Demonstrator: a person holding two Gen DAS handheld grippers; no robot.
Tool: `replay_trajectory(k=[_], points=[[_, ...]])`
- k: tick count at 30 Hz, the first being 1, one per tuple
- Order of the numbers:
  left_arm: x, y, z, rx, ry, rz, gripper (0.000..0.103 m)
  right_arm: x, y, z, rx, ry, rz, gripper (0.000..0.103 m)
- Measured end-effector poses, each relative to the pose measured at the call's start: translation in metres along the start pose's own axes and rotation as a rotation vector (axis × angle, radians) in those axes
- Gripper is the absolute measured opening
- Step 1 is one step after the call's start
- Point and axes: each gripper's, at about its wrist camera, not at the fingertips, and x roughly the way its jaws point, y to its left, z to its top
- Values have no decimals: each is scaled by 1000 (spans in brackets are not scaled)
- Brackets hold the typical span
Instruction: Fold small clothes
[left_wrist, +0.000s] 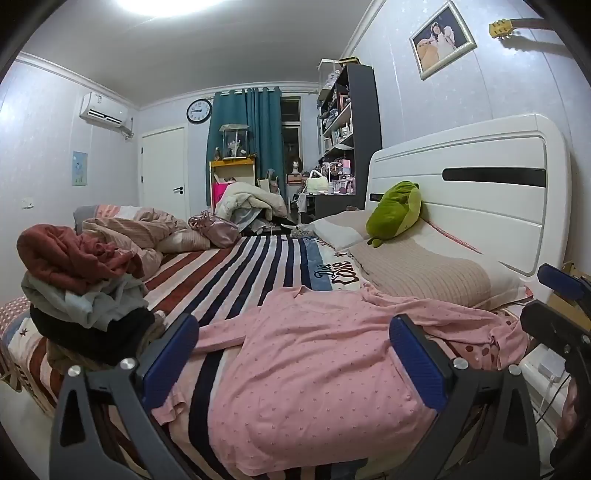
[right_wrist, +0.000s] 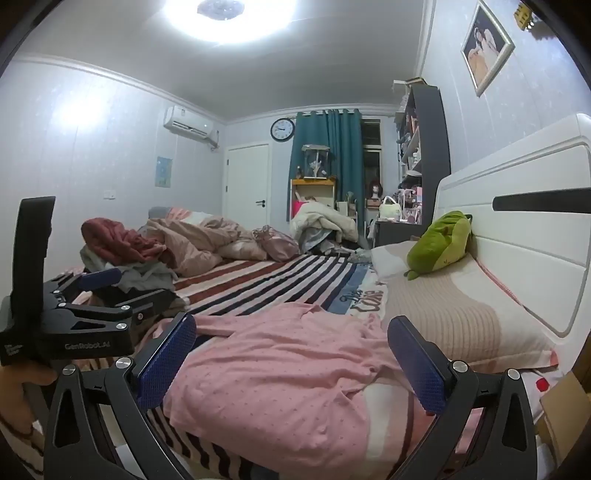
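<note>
A pink dotted top (left_wrist: 314, 369) lies spread on the striped bedcover (left_wrist: 243, 273), one sleeve stretched to the left. My left gripper (left_wrist: 295, 358) hovers over its near part, jaws wide open, nothing between the blue pads (left_wrist: 170, 362). The right wrist view shows the same pink top (right_wrist: 288, 373) below my right gripper (right_wrist: 291, 365), also wide open and empty. The left gripper (right_wrist: 99, 280) appears at the left of that view, held by a hand (right_wrist: 22, 387). A pile of unfolded clothes (left_wrist: 77, 280), red, grey and black, sits at the left.
A crumpled beige duvet (left_wrist: 140, 229) and a pink bag (left_wrist: 214, 225) lie farther back. Pillows (left_wrist: 424, 273) and a green plush toy (left_wrist: 399, 206) rest against the white headboard (left_wrist: 480, 199) on the right. A white charger and cable (left_wrist: 546, 369) sit at the bed's right edge.
</note>
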Motion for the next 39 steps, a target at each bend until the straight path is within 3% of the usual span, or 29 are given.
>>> replay_trajectory(k=[39], points=[[18,7,-8,-28,14,-9,102,10,-6,-2,59,10,5,103]])
